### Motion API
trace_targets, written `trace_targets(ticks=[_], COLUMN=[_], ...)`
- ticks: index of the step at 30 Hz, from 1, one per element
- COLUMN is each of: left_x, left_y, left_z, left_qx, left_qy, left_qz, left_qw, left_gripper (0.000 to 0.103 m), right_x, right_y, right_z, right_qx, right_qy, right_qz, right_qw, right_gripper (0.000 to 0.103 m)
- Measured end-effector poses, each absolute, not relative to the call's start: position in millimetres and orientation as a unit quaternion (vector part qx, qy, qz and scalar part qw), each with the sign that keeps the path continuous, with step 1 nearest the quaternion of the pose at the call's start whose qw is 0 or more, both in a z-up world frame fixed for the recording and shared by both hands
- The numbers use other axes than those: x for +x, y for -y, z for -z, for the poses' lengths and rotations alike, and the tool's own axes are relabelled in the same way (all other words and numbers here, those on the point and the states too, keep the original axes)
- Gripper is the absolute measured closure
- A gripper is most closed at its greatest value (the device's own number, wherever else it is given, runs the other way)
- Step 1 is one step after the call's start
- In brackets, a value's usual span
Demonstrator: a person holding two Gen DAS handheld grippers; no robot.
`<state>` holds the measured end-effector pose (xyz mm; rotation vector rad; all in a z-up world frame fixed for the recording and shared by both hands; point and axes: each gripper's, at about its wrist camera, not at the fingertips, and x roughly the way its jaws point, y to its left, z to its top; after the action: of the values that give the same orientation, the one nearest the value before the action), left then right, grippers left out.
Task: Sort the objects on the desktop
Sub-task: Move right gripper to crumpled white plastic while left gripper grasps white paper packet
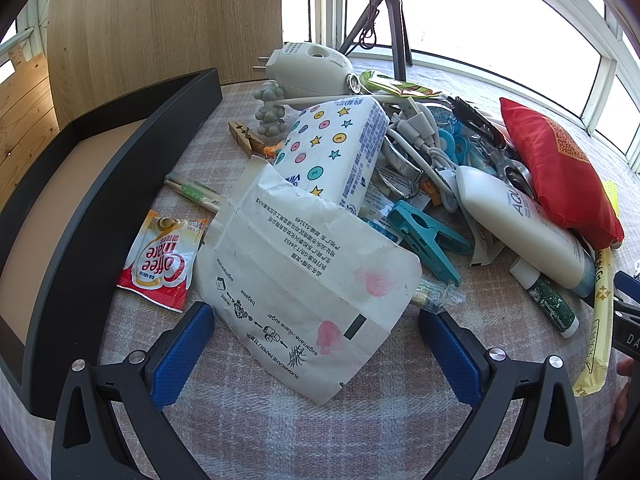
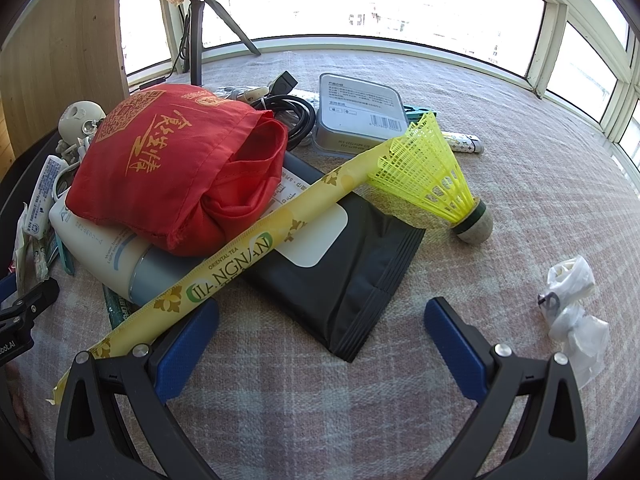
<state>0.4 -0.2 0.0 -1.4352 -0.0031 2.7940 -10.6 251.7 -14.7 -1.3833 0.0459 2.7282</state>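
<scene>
A heap of small objects lies on the checked tablecloth. My left gripper (image 1: 316, 354) is open, its blue pads either side of a grey sugarcane-paper bag (image 1: 308, 280). Behind it lie a star-patterned tissue pack (image 1: 332, 148), a Coffee-mate sachet (image 1: 160, 264), a teal clip (image 1: 428, 236), a white lotion bottle (image 1: 520, 220) and a red cloth bag (image 1: 560, 172). My right gripper (image 2: 322, 344) is open and empty above the cloth, in front of a black pouch (image 2: 348, 272). A long yellow tea sachet (image 2: 224, 268) crosses its left finger. A yellow shuttlecock (image 2: 440, 176) lies beyond.
A black tray (image 1: 92, 208) with a tan floor stands at the left. A wooden panel (image 1: 160, 16) and a tripod (image 1: 394, 28) stand at the back by the windows. A grey case (image 2: 360, 112), black cables (image 2: 292, 116) and crumpled white plastic (image 2: 572, 304) lie in the right view.
</scene>
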Motion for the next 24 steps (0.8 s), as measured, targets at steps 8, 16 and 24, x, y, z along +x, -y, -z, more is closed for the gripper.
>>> trace_targets(ticks=[8,16,24], left_x=[-0.2,-0.2,12.6], left_y=[0.7,2.1,7.3], left_z=[0.2,-1.7,-26.4], left_qx=[-0.458,-0.476,-0.473], left_qy=[-0.001,-0.006,-0.012], left_qz=[-0.889,-0.879,-0.881], left_qw=[0.005,0.015,-0.001], left_gripper=[0.0,0.001,0.001], right_x=[-15.5,-15.2,-4.2], right_y=[-250.0,-250.6,-248.9], right_z=[14.0,14.4,5.5], right_qx=[-0.455,-0.465,-0.489], right_qy=[-0.013,-0.007,-0.015], right_qz=[-0.89,-0.885,-0.872], right_qw=[0.036,0.018,-0.009], right_gripper=[0.0,0.0,0.0])
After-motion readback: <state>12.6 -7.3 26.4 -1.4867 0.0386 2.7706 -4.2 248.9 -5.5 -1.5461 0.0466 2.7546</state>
